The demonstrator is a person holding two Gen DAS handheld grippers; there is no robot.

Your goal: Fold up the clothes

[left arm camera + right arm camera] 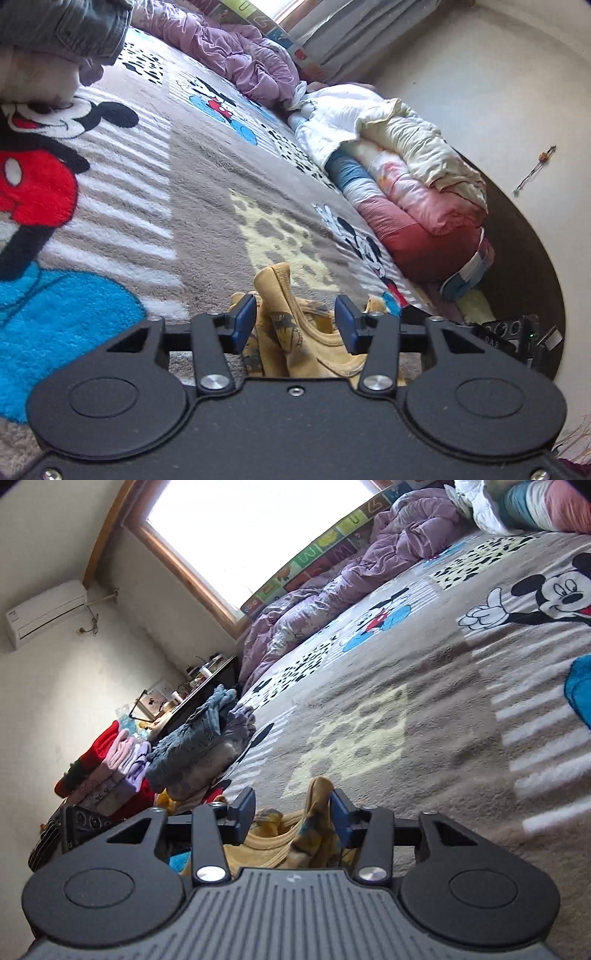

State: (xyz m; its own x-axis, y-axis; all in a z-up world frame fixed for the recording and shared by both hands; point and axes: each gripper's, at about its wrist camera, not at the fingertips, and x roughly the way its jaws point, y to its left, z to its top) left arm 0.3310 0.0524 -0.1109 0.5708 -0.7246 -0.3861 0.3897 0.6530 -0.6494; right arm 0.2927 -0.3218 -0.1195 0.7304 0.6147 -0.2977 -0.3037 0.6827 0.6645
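Note:
A small yellow printed garment [291,332] lies bunched on the Mickey Mouse blanket [192,192]. In the left wrist view it sits between the blue pads of my left gripper [295,317], whose jaws stand apart around it. In the right wrist view the same yellow garment [295,830] lies between the pads of my right gripper [293,808], also apart, with a fabric edge sticking up beside the right pad. Neither gripper pinches the cloth.
A purple quilt [236,48] and rolled bedding [399,173] line the far side of the bed. A pile of grey-blue clothes [199,746] and a stack of folded clothes [110,768] lie at the left. A window [240,528] and a cluttered desk [192,694] are behind.

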